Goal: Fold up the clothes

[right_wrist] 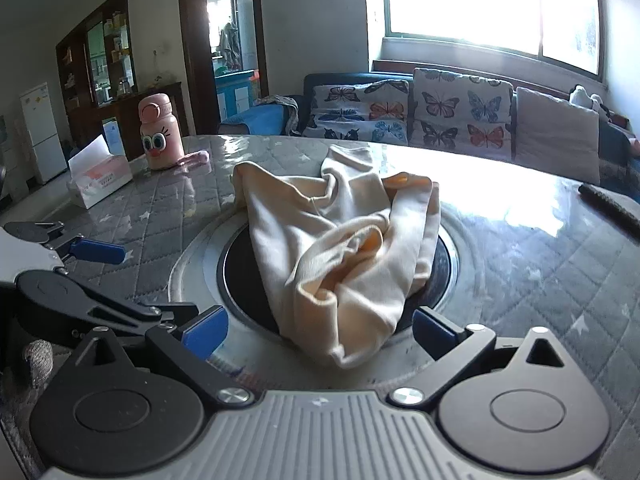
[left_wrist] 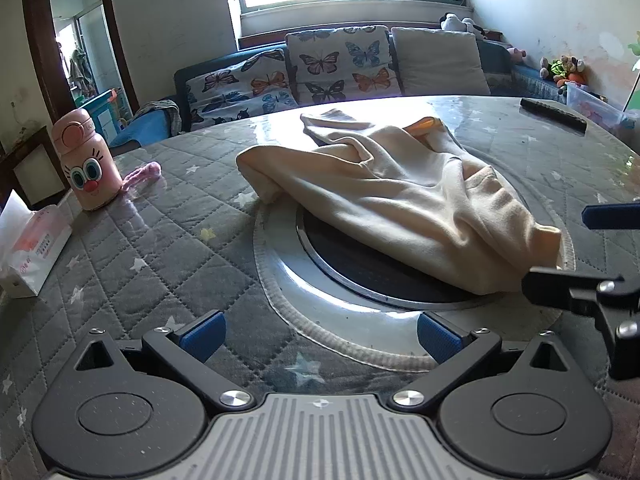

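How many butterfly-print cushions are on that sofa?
2. One butterfly cushion lies lower at the sofa's left; the other stands upright right of it, beside a plain cushion. More may be hidden.

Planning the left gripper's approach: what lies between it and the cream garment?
In the left wrist view, only the pale ring and the dark round inset separate the left gripper from the cream garment.
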Tool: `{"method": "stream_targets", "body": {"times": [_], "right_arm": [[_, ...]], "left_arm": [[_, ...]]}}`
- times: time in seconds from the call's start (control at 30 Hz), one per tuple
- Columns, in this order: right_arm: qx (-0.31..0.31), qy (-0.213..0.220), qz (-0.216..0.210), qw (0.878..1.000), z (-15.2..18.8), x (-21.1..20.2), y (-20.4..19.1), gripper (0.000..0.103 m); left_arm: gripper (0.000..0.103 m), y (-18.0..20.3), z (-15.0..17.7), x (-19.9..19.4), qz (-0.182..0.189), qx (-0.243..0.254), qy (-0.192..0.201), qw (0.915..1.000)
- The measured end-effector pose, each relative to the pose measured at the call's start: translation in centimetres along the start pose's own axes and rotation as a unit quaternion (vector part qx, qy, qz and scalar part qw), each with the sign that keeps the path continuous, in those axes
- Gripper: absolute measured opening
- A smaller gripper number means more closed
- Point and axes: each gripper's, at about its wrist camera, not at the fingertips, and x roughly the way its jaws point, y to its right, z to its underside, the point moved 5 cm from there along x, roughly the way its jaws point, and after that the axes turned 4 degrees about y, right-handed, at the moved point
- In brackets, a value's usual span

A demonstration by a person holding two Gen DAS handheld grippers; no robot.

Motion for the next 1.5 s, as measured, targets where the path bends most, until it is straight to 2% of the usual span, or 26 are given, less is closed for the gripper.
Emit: {"method": "stream_targets", "body": {"times": [0.17, 0.47, 0.7, 0.97, 1.17, 1.23, 1.37, 1.5], "right_arm": [[0.007, -0.001, -0.006, 1.0, -0.5, 0.7, 0.3, 0.098], [0.014, 0.001, -0.009, 1.0, -1.7, 2.1, 1.3, 0.089], [0.034, 0.0, -0.028, 0.999, -3.2, 4.0, 1.9, 0.075], [0.05, -0.011, -0.015, 0.999, -3.7, 6.8, 3.0, 0.064], [0.066, -0.016, -0.025, 0.997, -3.7, 8.2, 3.3, 0.031], [0.065, -0.017, -0.032, 0.997, -3.6, 8.1, 2.8, 0.01], [0.057, -0.006, -0.06, 0.997, -3.9, 7.0, 1.2, 0.007], [0.019, 0.01, -0.11, 0.994, -4.1, 4.8, -2.0, 0.007]], "left_arm": [[0.103, -0.3, -0.3, 0.3, -0.003, 0.001, -0.001, 1.0], [0.103, -1.0, -0.8, 0.4, -0.01, -0.002, 0.003, 0.9999], [0.103, -1.5, -1.4, 0.6, -0.014, -0.003, 0.005, 0.9999], [0.103, -2.2, -2.3, 1.0, -0.02, -0.004, 0.01, 0.9997], [0.103, -3.4, -2.4, 0.9, -0.031, -0.016, 0.012, 0.9993], [0.103, -4.0, -2.5, 0.8, -0.036, -0.022, 0.012, 0.999], [0.103, -5.1, -3.1, 0.1, -0.045, -0.034, 0.025, 0.9981], [0.103, -6.2, -3.9, -1.0, -0.054, -0.038, 0.042, 0.9969]]}}
